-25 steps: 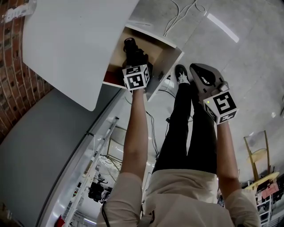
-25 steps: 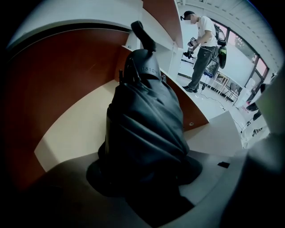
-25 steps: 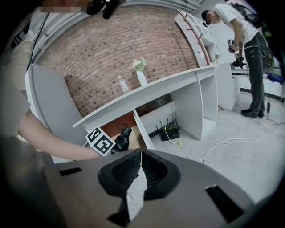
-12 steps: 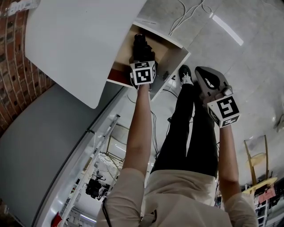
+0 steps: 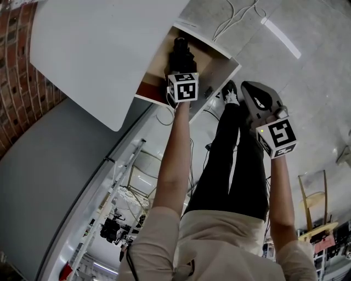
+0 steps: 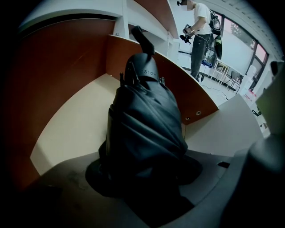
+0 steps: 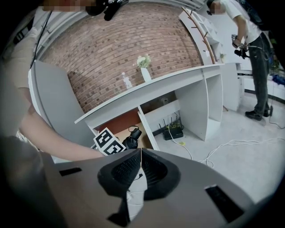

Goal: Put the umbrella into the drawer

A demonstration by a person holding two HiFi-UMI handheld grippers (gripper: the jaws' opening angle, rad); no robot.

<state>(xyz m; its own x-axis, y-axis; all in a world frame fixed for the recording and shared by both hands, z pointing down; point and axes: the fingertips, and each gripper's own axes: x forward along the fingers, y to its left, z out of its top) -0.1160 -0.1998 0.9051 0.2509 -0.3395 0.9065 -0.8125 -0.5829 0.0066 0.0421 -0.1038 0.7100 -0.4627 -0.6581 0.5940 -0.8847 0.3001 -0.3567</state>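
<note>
A folded black umbrella [image 5: 180,50] stands tilted inside the open drawer [image 5: 215,65], handle end pointing away from me. My left gripper [image 5: 177,68] is shut on its fabric body. In the left gripper view the umbrella [image 6: 143,129] fills the space between the jaws of the left gripper [image 6: 142,180], above the drawer's pale floor [image 6: 73,129] and its red-brown walls. My right gripper [image 5: 249,90] hangs to the right of the drawer above the floor, shut and empty. In the right gripper view, the right gripper [image 7: 140,155] has its pads meeting, with the umbrella [image 7: 132,139] beyond them.
The white desk top [image 5: 93,49] overhangs the drawer, with a brick wall [image 5: 13,88] behind. My legs and shoe [image 5: 227,91] stand beside the drawer. Cables [image 5: 230,16] and a router [image 7: 173,131] lie on the floor. Another person [image 6: 198,35] stands farther off.
The head view has shifted a little. The left gripper stays in the drawer with the umbrella, and the right gripper holds its place.
</note>
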